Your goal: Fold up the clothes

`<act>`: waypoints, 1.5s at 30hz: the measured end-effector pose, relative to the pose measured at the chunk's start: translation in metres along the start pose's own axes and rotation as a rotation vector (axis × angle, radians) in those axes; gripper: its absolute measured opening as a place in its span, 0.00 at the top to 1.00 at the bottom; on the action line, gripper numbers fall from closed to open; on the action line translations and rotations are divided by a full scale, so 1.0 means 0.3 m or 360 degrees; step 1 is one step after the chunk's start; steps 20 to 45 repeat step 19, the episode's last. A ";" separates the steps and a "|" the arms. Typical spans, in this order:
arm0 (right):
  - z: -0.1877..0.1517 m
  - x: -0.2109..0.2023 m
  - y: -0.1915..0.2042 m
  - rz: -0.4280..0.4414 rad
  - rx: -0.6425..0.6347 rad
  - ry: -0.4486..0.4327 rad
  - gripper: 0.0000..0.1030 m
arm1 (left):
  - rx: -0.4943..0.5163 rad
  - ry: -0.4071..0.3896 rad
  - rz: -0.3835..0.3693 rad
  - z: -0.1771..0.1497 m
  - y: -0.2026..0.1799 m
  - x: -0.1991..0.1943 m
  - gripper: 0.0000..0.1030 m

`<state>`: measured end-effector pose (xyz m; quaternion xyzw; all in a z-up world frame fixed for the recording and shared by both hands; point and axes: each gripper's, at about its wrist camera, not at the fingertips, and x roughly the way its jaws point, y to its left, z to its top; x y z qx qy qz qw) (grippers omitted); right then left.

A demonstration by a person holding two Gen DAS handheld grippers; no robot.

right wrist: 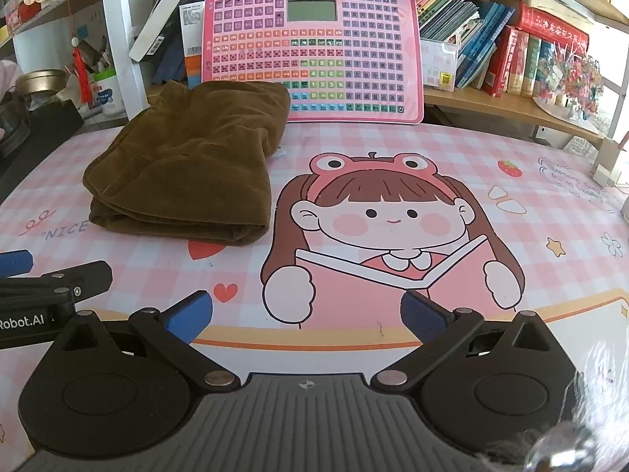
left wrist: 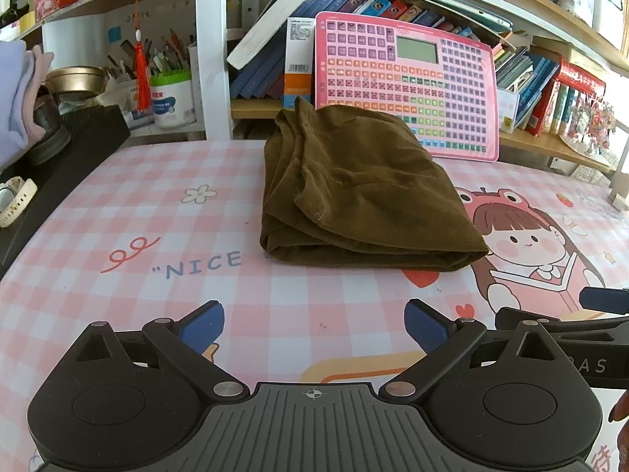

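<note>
Olive-brown corduroy, folded into a thick rectangular bundle, is the garment [left wrist: 361,188] lying flat on the pink checked mat [left wrist: 129,181] that covers the worktop. Everything else can be placed from that bundle. Just behind it, leaning upright against the bookshelf, stands a pink learning pad [left wrist: 416,82] with rows of small keys and a grey screen; the garment's far end overlaps the pad's lower left corner in both views. On the near side of the garment, well apart from it, the left gripper [left wrist: 314,326] hovers above the mat with its blue pads spread wide and nothing between them. The right gripper [right wrist: 306,314] sits near and to the right of the garment, likewise spread open and empty, over the printed cartoon girl [right wrist: 377,216] with the frog hat.

The left wrist view alone shows what lies left of the garment: a lilac cloth [left wrist: 15,94], a white tub [left wrist: 173,98] of pens and a red tassel [left wrist: 141,78] (the tub and tassel show only small in the other view). The right wrist view alone shows the whole cartoon and, far right of the garment, a flower ornament [right wrist: 570,74] on the shelf. Each camera catches the tip of the other gripper at its edge.
</note>
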<state>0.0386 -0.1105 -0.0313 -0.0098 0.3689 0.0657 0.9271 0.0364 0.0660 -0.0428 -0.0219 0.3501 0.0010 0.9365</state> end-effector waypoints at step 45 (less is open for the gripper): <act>-0.010 0.006 0.001 -0.0025 0.0017 0.0026 0.00 | 0.0003 -0.0013 -0.0030 -0.007 -0.011 -0.010 0.00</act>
